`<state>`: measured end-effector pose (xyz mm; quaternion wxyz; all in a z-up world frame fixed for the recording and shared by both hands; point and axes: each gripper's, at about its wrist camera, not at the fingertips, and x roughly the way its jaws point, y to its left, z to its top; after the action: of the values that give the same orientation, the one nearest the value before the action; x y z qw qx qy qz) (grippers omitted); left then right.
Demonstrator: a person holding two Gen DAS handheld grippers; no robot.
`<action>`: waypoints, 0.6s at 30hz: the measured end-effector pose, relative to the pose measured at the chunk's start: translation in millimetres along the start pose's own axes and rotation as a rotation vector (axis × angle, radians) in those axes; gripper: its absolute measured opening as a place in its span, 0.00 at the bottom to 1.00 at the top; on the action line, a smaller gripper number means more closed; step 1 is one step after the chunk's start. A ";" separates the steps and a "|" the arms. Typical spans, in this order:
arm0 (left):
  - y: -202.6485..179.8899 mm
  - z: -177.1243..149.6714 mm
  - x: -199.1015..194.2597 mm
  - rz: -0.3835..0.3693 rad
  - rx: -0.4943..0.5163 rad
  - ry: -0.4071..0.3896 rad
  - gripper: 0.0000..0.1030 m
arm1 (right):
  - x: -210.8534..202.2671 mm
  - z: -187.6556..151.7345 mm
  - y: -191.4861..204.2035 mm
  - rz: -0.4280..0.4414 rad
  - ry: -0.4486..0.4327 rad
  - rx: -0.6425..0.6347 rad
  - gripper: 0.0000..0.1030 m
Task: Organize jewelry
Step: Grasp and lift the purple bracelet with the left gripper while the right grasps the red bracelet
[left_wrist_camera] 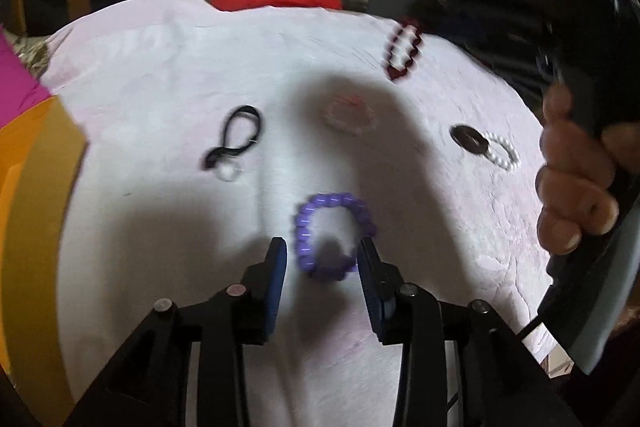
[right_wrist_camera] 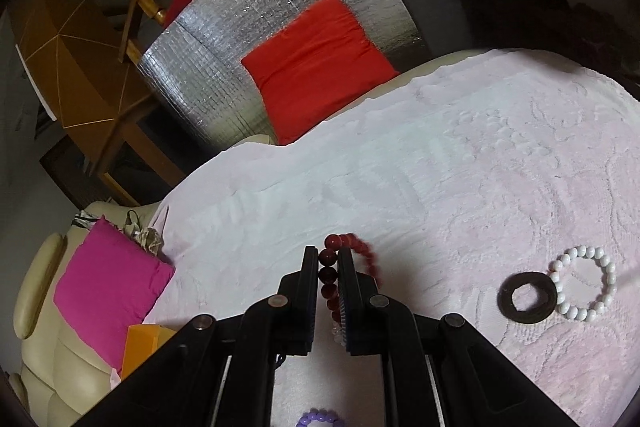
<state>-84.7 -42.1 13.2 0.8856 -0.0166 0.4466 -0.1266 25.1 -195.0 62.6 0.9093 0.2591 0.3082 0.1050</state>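
A red bracelet (right_wrist_camera: 331,269) is pinched in the closed right claw (right_wrist_camera: 328,259) at lower centre of the right view. The left claw (left_wrist_camera: 322,251) is held open astride a purple bracelet (left_wrist_camera: 334,237) on the pink cloth (left_wrist_camera: 160,67). A white bracelet (right_wrist_camera: 586,283) is seen touching a dark ring (right_wrist_camera: 527,299) at lower right.

The left wrist view is smeared by motion blur: the dark red bracelet (left_wrist_camera: 403,49) and purple bracelet (left_wrist_camera: 334,237) streak, and the faint pink bracelet (left_wrist_camera: 349,115) nearly dissolves. A broad soft shadow lies on the pale pink cloth (left_wrist_camera: 160,67) around the purple bracelet, reaching up past the pink one. The right wrist view is sharper and evenly lit; the silver foil panel (right_wrist_camera: 256,27) above the cloth glints. Both views bow strongly and darken to black at the corners.
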 end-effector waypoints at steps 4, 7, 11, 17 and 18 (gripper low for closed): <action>2.4 0.8 10.6 -0.017 -0.029 0.013 0.36 | -1.5 1.8 -5.1 -0.002 -0.002 0.009 0.11; 5.9 1.4 11.1 -0.022 -0.038 0.003 0.26 | -1.9 3.4 -7.8 -0.001 -0.002 0.018 0.11; 6.5 1.2 9.9 -0.031 -0.040 0.002 0.09 | -2.8 4.4 -9.2 0.008 -0.001 0.025 0.11; 7.9 -0.1 11.8 -0.037 -0.047 0.004 0.09 | -3.1 4.0 -10.3 0.007 -0.002 0.023 0.11; 9.0 0.1 13.3 -0.040 -0.055 0.009 0.11 | -2.7 4.0 -10.7 0.008 0.000 0.027 0.11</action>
<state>-75.2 -36.6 1.5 0.8800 -0.0491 0.4536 -0.1319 25.7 -206.6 60.9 0.9054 0.2724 0.3085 0.1045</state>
